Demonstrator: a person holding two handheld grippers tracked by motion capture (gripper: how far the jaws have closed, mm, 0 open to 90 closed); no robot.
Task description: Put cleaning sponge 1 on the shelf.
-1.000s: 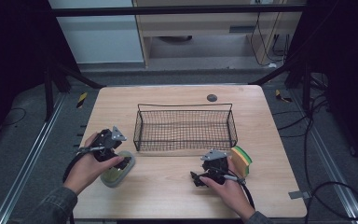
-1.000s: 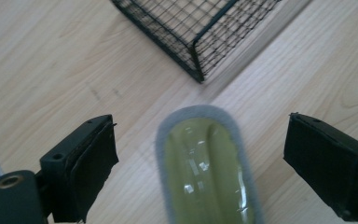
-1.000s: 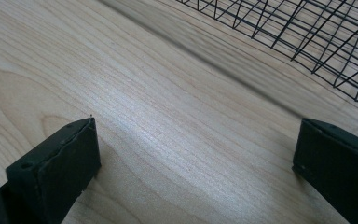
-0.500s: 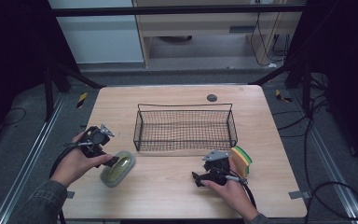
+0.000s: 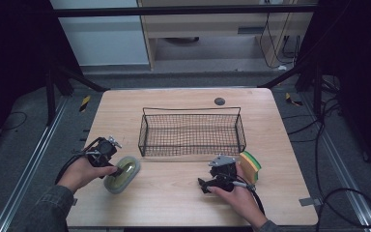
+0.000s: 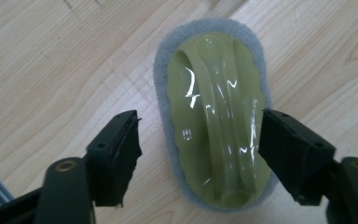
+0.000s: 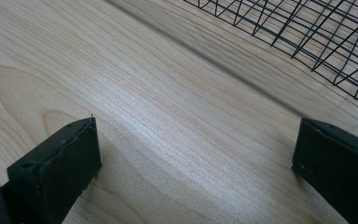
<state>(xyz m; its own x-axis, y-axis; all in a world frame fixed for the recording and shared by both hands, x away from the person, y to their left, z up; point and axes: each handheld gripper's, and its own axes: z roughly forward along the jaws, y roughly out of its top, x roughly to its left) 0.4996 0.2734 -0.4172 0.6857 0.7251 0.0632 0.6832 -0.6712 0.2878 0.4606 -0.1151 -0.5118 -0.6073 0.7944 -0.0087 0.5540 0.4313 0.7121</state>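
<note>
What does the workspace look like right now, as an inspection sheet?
Surface: light wooden table, with a small dark round disc near its far edge.
Job's things: oval grey sponge pad with glossy yellow-green plastic handle, lying flat; black wire mesh basket, nothing seen inside.
Clutter: yellow-and-green layered sponge beside the person's right hand.
Grippers: left hand-held gripper straddles the pad's handle, jaws just been closing, left pad still apart from it; right hand-held gripper open over bare wood.
Cables: black leads trail from both grippers; more lie on the floor at right.
Surroundings: dark frame, grey floor, cabinet behind.
</note>
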